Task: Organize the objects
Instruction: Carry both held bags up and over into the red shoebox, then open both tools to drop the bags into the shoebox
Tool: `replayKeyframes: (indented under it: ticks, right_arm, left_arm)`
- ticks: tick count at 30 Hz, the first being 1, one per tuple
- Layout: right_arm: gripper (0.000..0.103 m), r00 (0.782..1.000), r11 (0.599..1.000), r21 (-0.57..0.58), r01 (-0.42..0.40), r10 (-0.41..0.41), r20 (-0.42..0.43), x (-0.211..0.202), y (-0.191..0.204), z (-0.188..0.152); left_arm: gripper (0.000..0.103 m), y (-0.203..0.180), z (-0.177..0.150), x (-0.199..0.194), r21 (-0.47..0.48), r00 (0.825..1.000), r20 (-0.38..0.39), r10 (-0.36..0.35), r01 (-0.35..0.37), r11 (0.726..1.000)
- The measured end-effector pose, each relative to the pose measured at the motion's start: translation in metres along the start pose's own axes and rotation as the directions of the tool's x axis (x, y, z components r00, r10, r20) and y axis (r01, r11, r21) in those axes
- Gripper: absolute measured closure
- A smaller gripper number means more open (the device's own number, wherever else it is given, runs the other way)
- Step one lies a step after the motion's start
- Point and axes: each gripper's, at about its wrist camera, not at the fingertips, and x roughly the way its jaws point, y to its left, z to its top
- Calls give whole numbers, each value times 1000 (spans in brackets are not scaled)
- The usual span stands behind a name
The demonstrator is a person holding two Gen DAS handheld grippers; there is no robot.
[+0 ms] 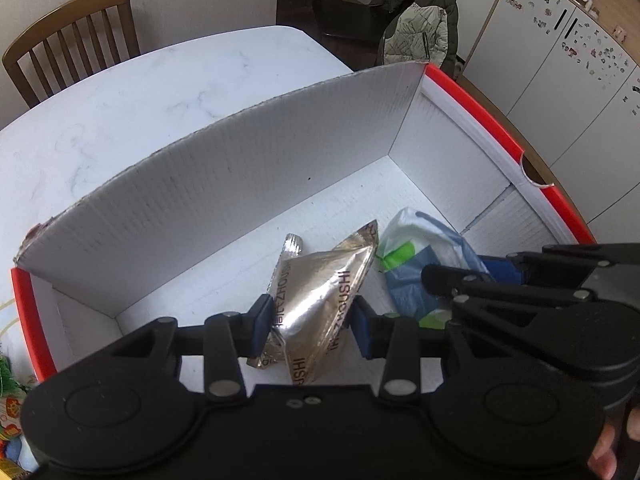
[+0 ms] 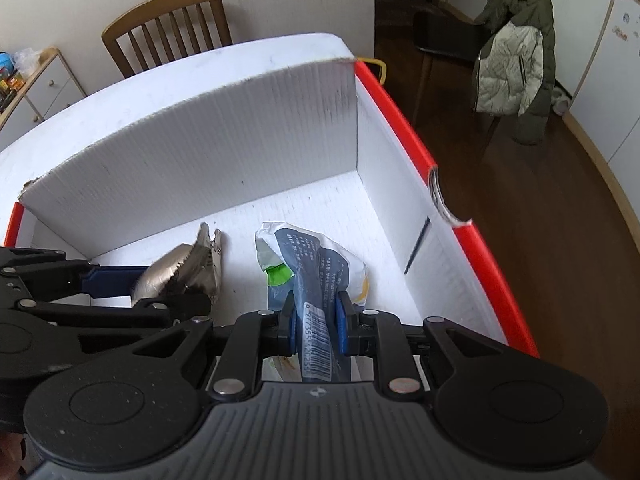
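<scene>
A white corrugated box (image 1: 224,184) with a red rim (image 2: 400,132) stands on the table, and both grippers reach down into it. My left gripper (image 1: 312,330) is shut on a puffy silver foil packet (image 1: 316,300) printed with dark letters, which hangs just over the box floor. In the right wrist view the same silver packet (image 2: 180,264) sits in the left gripper (image 2: 160,284). My right gripper (image 2: 316,328) is shut on a blue, white and green packet (image 2: 316,264) with a barcode. That packet (image 1: 416,256) lies to the right of the silver one, with the right gripper (image 1: 444,280) on it.
The box sits on a white marble table (image 1: 140,96) with a wooden chair (image 1: 76,36) behind it. Colourful packets (image 1: 10,404) lie outside the box at the left. A jacket hangs on a chair (image 2: 516,64) across the dark wooden floor, near white cabinets (image 1: 560,64).
</scene>
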Motion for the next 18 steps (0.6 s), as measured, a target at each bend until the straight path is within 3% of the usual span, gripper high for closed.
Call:
replayKeyframes:
  ticks: [5,9,18]
  right_arm:
    - [83,1000,1000,15,-12,12,-9,0,-5,0]
    - [80,1000,1000,20,-17,18,-12,-5,-8,1]
    - [76,999,1000,-9,-30,30,13,-23,-5,4]
  left_arm:
    - [59,0,0,-5,-6,1000,9,-8,8,1000]
    - [47,4,-4,-14,-19,1000,15,-4,4,1000]
    - [39,7,-5,-48,-45,997,81,-20,24,999]
